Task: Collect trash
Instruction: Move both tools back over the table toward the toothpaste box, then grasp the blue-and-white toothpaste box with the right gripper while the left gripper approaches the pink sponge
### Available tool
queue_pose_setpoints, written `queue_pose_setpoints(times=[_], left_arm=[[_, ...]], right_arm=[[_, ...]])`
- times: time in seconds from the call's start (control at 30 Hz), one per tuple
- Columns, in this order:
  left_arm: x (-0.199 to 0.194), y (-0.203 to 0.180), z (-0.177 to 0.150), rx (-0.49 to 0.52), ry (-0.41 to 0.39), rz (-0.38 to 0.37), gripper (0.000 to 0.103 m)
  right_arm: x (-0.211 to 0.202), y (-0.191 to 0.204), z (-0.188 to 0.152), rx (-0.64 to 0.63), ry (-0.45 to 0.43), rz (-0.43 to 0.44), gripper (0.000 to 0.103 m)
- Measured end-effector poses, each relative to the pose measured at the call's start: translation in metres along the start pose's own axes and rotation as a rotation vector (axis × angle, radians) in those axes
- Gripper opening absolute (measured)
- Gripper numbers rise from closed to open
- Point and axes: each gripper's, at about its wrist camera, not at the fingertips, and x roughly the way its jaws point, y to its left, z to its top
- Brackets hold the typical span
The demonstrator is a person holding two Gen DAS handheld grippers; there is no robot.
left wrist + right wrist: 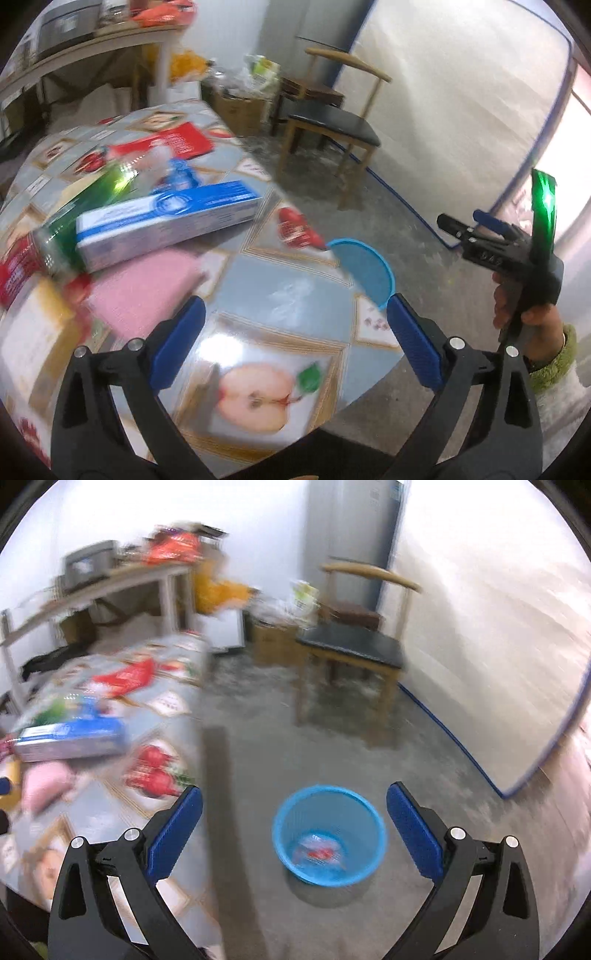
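Left wrist view: left tongs [295, 332] are hanging wide apart, empty, over the table [288, 273]; a blue-and-white box [166, 221] is lying ahead to their left. Right wrist view: right tongs [295, 819] are gaping, gripping nothing; a blue basket [328, 834] is sitting on the floor between their tips, red-and-white trash [319, 853] lying inside.

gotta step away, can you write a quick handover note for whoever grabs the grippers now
Left gripper: open, empty, over the table.
Right gripper: open, empty, above the blue basket on the floor beside the table.
Done: some red-and-white trash already lies in the basket.
Left: blue-and-white box, green bottle, red packet and pink cloth remain on the table.
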Motion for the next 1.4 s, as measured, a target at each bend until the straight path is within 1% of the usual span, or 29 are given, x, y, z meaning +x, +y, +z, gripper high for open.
queue_pose_setpoints(times=[0.1,0.2,0.27,0.33,0.4,0.43,0.47,0.53,0.67,0.77,0.9,0.97,1.07,1.2,1.33,1.4], left_arm=[[-0.018,0.024,-0.015,-0.037,-0.024,0.027,0.095],[-0.036,0.044,-0.033,-0.073,-0.055,0.034,0.095],[-0.049,0.058,-0.049,-0.104,-0.087,0.024,0.095],[-0.057,0.069,-0.062,-0.113,-0.115,0.026,0.095],[-0.065,0.078,-0.072,-0.106,-0.138,0.071,0.095],[-0.07,0.084,-0.077,-0.097,-0.155,0.114,0.095],[-0.072,0.089,-0.08,-0.091,-0.164,0.137,0.095],[-0.076,0.099,-0.086,-0.077,-0.175,0.165,0.095],[-0.069,0.104,-0.082,-0.031,-0.177,0.175,0.095],[-0.054,0.099,-0.077,0.019,-0.173,0.152,0.095],[-0.036,0.086,-0.073,0.097,-0.18,0.16,0.095],[-0.028,0.081,-0.071,0.134,-0.191,0.177,0.095],[-0.02,0.08,-0.071,0.16,-0.183,0.19,0.095],[-0.015,0.082,-0.072,0.165,-0.181,0.188,0.095],[-0.012,0.087,-0.072,0.145,-0.169,0.173,0.094],[-0.011,0.088,-0.073,0.137,-0.167,0.167,0.091]], right_arm=[[-0.01,0.031,0.008,-0.039,-0.029,0.105,0.097],[-0.017,0.061,0.012,-0.059,-0.047,0.207,0.097],[-0.018,0.079,0.013,-0.07,-0.035,0.267,0.097],[-0.015,0.101,0.013,-0.081,0.003,0.347,0.097],[-0.008,0.119,0.011,-0.095,0.042,0.405,0.097],[-0.004,0.128,0.01,-0.104,0.06,0.43,0.097],[-0.001,0.137,0.01,-0.116,0.074,0.461,0.097],[0.003,0.152,0.011,-0.141,0.081,0.485,0.097],[0.011,0.178,0.018,-0.267,0.043,0.545,0.097],[0.02,0.202,0.034,-0.426,0.007,0.622,0.097],[0.046,0.238,0.058,-0.65,0.048,0.771,0.097],[0.061,0.253,0.069,-0.707,0.076,0.805,0.097],[0.093,0.276,0.081,-0.783,0.17,0.851,0.097],[0.115,0.292,0.079,-0.847,0.259,0.895,0.097],[0.129,0.296,0.069,-0.895,0.311,0.883,0.097],[0.13,0.297,0.062,-0.932,0.322,0.872,0.096]])
